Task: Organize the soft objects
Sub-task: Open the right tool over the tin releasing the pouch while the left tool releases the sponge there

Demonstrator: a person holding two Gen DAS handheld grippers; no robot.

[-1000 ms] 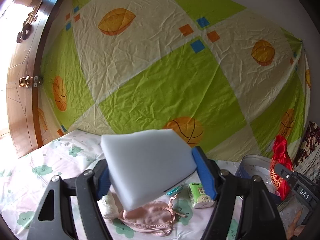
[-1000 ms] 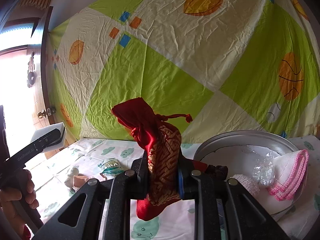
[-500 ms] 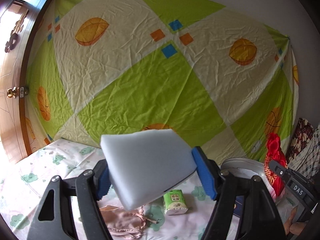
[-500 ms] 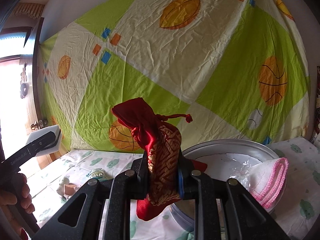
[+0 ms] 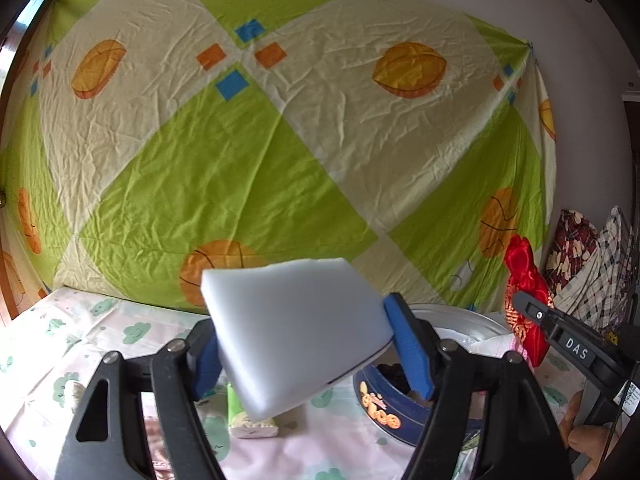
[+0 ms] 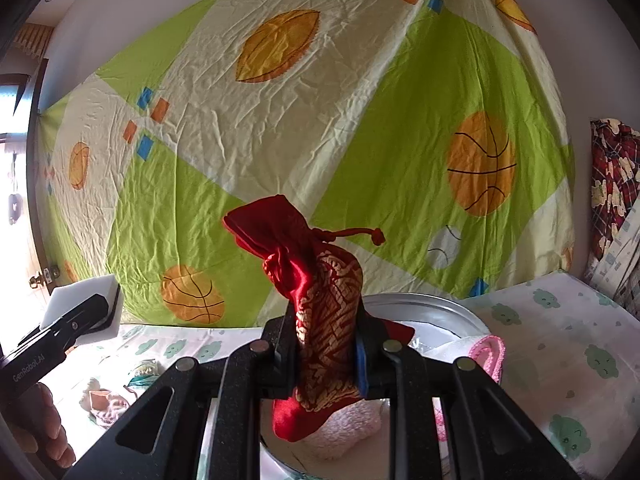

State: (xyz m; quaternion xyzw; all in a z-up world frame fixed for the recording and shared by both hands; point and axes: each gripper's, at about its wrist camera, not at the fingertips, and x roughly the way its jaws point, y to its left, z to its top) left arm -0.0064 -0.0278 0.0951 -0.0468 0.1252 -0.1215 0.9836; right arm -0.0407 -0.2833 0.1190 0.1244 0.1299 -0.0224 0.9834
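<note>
Matt foam sponge (image 5: 296,332), glossy satin pouch (image 6: 320,312)

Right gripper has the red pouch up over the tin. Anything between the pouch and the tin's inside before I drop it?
No barrier shows. The right gripper is shut on the red pouch, which hangs above the open round tin. The tin already holds a pink-edged cloth and a fluffy pink cloth, so the pouch would land on those.
</note>
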